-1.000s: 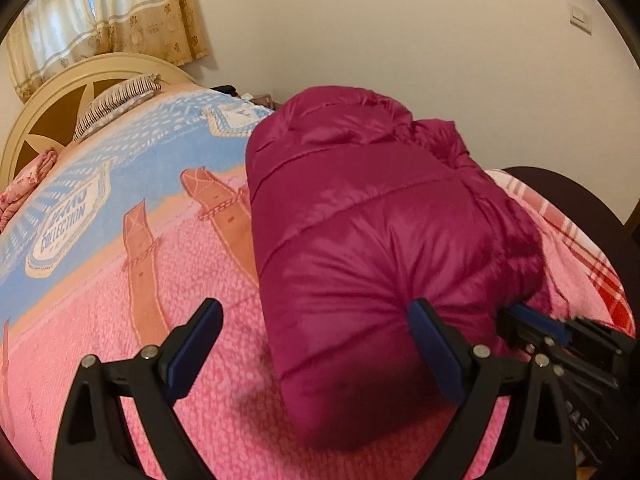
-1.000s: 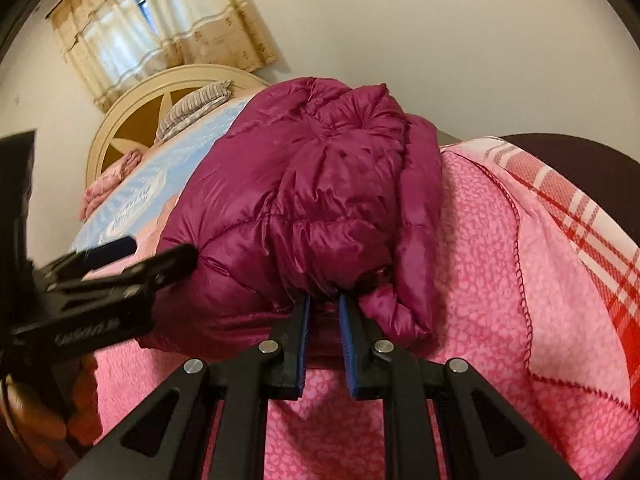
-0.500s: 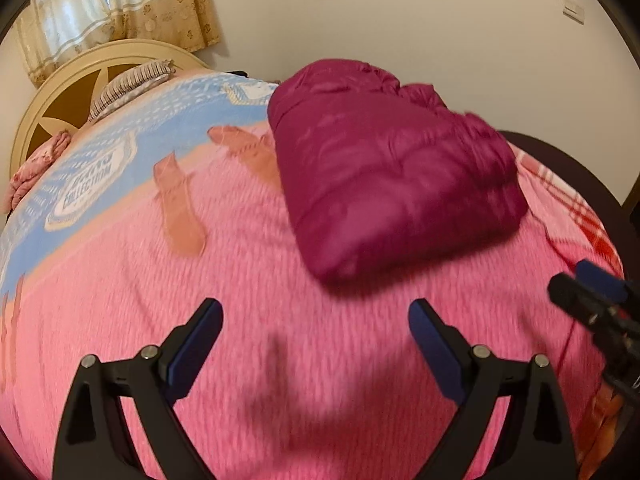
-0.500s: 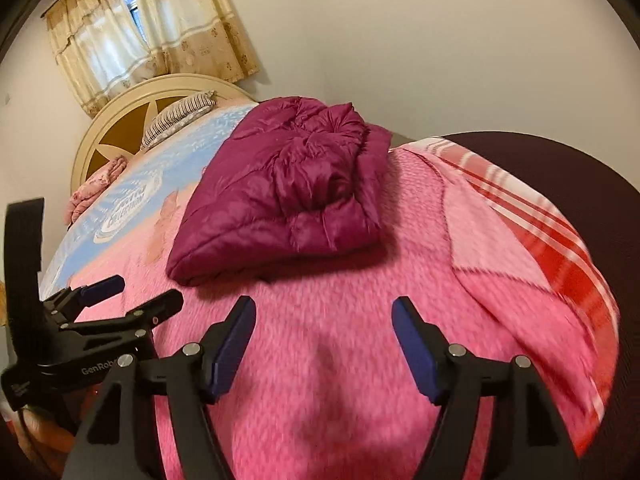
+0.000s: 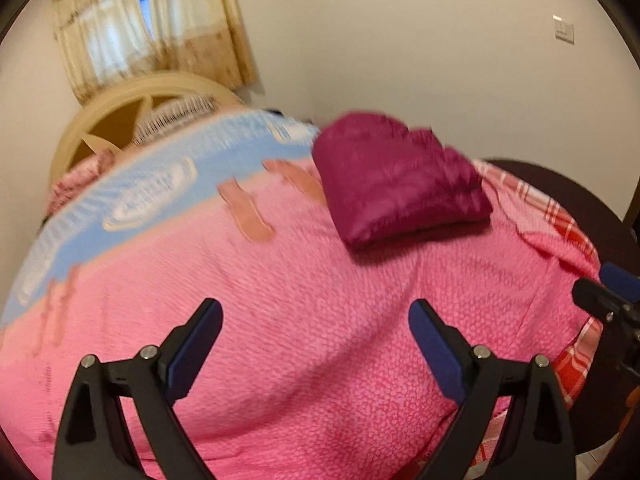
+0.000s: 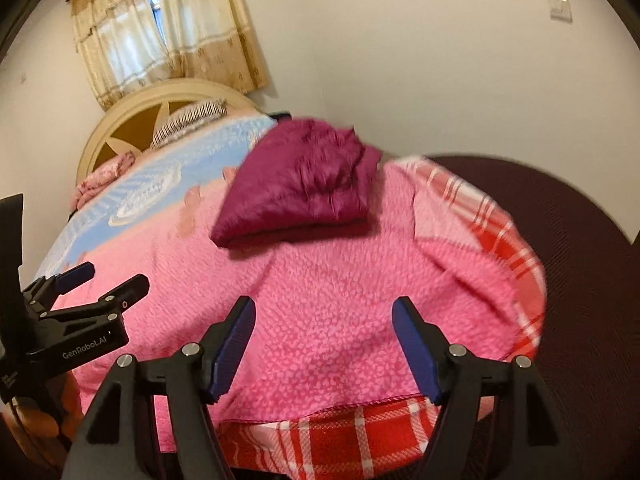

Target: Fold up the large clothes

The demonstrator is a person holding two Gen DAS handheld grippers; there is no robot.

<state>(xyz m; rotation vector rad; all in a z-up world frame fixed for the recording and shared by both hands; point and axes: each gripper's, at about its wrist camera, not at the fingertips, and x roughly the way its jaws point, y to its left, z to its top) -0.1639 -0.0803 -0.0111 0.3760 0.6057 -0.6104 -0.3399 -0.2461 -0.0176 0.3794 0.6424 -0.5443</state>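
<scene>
A magenta puffer jacket (image 5: pixel 396 184) lies folded into a thick bundle on the pink blanket (image 5: pixel 304 300), toward the far right of the bed. The right wrist view shows the same jacket (image 6: pixel 304 184) at mid-distance. My left gripper (image 5: pixel 316 320) hovers open over bare blanket, well short of the jacket, with nothing between its blue pads. My right gripper (image 6: pixel 324 316) is open too, above the near blanket edge, holding nothing. The left gripper (image 6: pixel 100 280) also appears at the left edge of the right wrist view.
A cream headboard (image 6: pixel 140 120) with a striped pillow (image 6: pixel 192 118) stands at the far end under a curtained window (image 6: pixel 160 28). A red plaid sheet (image 6: pixel 504 232) hangs at the bed's right and near edges. Dark floor (image 6: pixel 580 280) lies to the right.
The right gripper let go of the jacket's edge and opened. Both grippers drew back and up from the jacket, which now lies farther off and folded on the blanket.
</scene>
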